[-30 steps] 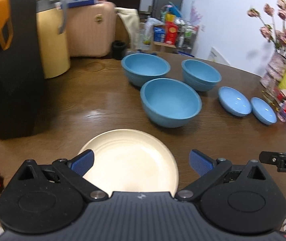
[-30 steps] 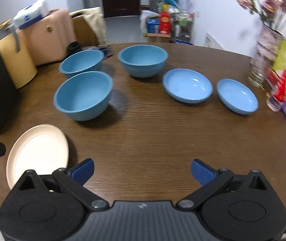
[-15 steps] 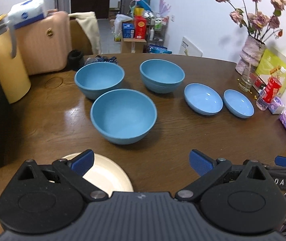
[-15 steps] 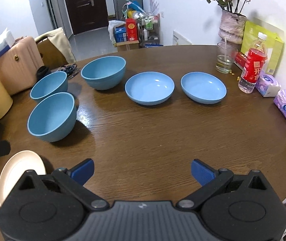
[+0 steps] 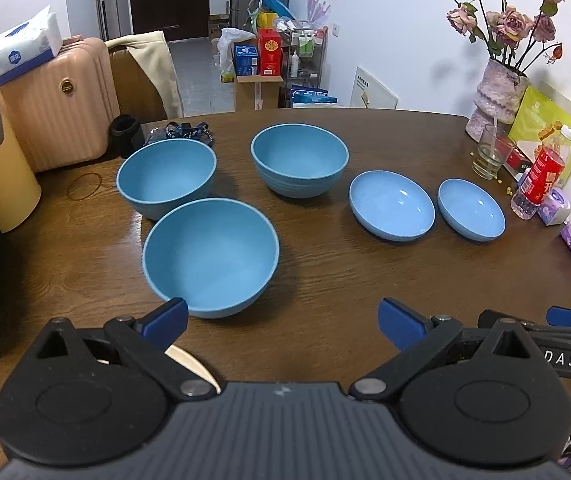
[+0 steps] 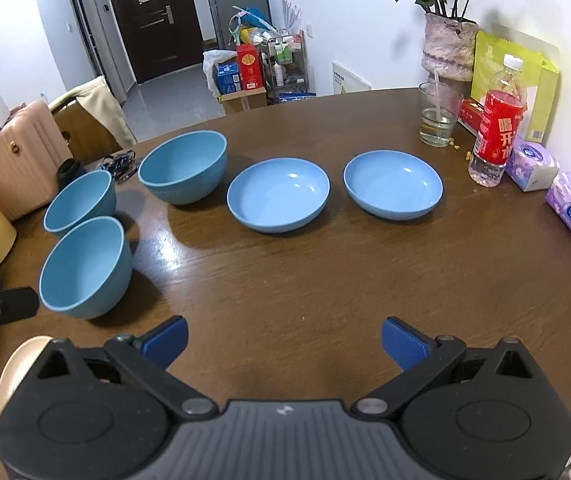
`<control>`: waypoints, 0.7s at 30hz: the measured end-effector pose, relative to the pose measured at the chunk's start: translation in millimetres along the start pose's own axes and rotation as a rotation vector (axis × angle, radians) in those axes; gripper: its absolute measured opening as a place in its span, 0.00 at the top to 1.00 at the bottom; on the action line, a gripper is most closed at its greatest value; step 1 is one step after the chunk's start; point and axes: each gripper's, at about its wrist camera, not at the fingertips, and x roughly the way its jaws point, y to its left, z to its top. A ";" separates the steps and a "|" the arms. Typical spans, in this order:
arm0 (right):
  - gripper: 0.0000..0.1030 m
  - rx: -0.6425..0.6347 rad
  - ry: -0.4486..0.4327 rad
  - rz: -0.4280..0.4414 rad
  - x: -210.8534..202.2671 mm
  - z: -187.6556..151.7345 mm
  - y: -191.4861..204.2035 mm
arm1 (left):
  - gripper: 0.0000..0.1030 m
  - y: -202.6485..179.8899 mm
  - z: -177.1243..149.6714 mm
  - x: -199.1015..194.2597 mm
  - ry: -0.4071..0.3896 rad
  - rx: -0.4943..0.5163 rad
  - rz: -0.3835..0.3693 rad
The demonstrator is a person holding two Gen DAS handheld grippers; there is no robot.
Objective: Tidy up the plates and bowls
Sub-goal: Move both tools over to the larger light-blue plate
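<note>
Three deep blue bowls (image 5: 210, 254) and two shallow blue dishes (image 6: 278, 195) sit on the brown worktop (image 6: 325, 288). Left hand-held gripper (image 5: 282, 320) and right hand-held gripper (image 6: 284, 338) gape wide, holding nothing.

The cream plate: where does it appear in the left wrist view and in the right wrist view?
Left wrist: the cream plate shows as a sliver at bottom left, behind the left gripper.
Right wrist: its edge shows at far bottom left.
Shared landmark: the nearest deep blue bowl, just beyond the plate.
</note>
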 end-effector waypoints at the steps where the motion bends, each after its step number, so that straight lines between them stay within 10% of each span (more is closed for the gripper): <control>1: 0.00 0.002 -0.003 0.002 1.1 2.6 -1.7 | 0.00 -2.4 1.6 1.1 0.000 -0.001 0.002; 21: 0.00 -0.017 0.023 0.021 42.0 40.9 -35.0 | 0.00 -44.0 36.9 47.3 0.024 -0.058 0.033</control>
